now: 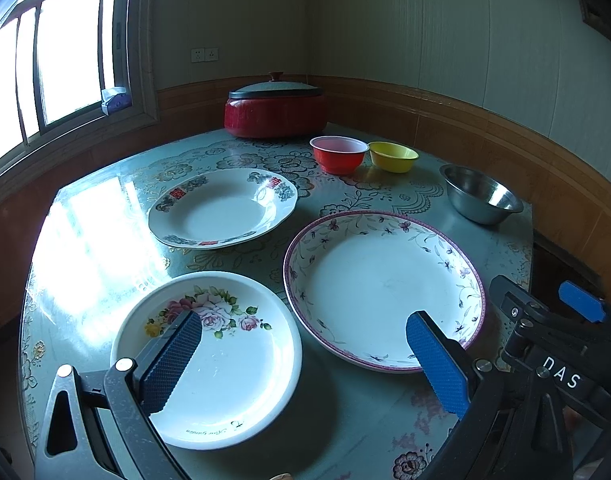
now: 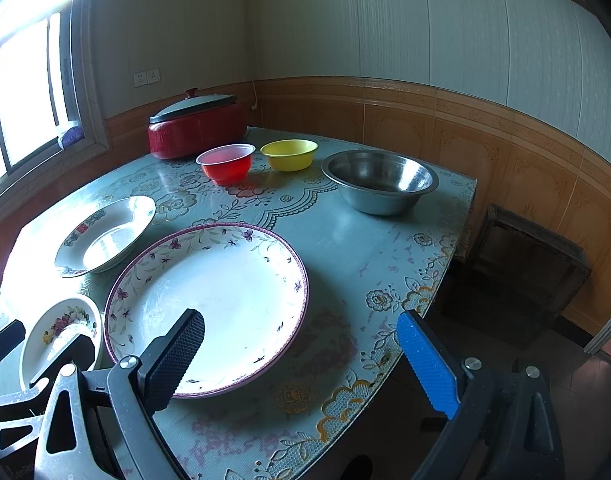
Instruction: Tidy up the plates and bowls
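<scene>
Three plates, a rose plate (image 1: pixel 225 360), a purple-rimmed plate (image 1: pixel 385 288) and a scalloped plate (image 1: pixel 221 208), lie apart on the floral table (image 2: pixel 365 248). Red bowl (image 2: pixel 225 163), yellow bowl (image 2: pixel 290 154) and steel bowl (image 2: pixel 379 182) line the far edge beside a red lidded pot (image 1: pixel 275 106). Left gripper (image 1: pixel 301 360) and right gripper (image 2: pixel 301 364) hover, jaws spread, empty.

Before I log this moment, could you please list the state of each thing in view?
Left tool: open, empty.
Right tool: open, empty.
Rose plate: empty, unstacked.
Purple-rimmed plate: empty, unstacked.
Red-marked plate: empty, unstacked.
Red bowl: upright, empty.
Yellow bowl: upright, empty.
Steel bowl: upright, empty.
Red pot: lidded.
</scene>
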`<action>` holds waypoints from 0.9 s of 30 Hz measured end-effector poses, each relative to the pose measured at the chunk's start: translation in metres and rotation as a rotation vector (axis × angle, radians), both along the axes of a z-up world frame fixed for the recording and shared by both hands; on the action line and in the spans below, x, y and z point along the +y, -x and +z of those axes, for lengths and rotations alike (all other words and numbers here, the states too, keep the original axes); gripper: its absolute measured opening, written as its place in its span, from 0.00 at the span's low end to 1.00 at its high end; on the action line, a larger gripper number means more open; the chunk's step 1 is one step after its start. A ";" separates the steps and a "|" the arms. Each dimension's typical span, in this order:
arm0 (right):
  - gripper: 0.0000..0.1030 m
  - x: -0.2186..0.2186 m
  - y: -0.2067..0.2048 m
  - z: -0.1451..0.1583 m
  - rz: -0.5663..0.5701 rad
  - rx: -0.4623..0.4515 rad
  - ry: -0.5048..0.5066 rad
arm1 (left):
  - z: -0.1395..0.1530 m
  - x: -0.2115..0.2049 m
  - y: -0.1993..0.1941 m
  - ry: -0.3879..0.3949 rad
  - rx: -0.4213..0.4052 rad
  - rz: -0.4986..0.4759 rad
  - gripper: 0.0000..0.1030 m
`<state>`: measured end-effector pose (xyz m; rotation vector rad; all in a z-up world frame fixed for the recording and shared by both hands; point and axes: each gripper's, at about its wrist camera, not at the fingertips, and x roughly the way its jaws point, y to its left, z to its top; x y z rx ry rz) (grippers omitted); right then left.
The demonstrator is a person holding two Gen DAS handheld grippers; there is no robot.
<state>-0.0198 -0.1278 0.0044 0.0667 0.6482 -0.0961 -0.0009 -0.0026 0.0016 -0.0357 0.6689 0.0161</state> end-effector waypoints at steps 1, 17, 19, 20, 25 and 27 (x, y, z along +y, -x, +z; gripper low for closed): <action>0.96 0.000 0.000 0.000 0.000 0.000 0.000 | 0.000 0.000 0.000 0.000 0.000 0.000 1.00; 0.96 0.000 -0.002 -0.001 0.001 0.006 -0.006 | 0.000 -0.004 0.000 0.001 0.008 -0.004 1.00; 0.96 0.000 -0.002 -0.002 0.006 0.008 -0.009 | -0.001 -0.003 -0.001 0.004 0.011 -0.007 1.00; 0.96 -0.002 -0.003 -0.002 0.012 0.010 -0.013 | -0.001 -0.003 -0.002 0.008 0.013 -0.011 1.00; 0.96 -0.018 -0.016 -0.004 0.085 0.029 -0.081 | -0.003 -0.003 -0.010 0.116 0.043 -0.123 1.00; 0.96 -0.030 -0.024 -0.005 0.115 0.039 -0.105 | -0.004 -0.004 -0.018 0.200 0.078 -0.180 1.00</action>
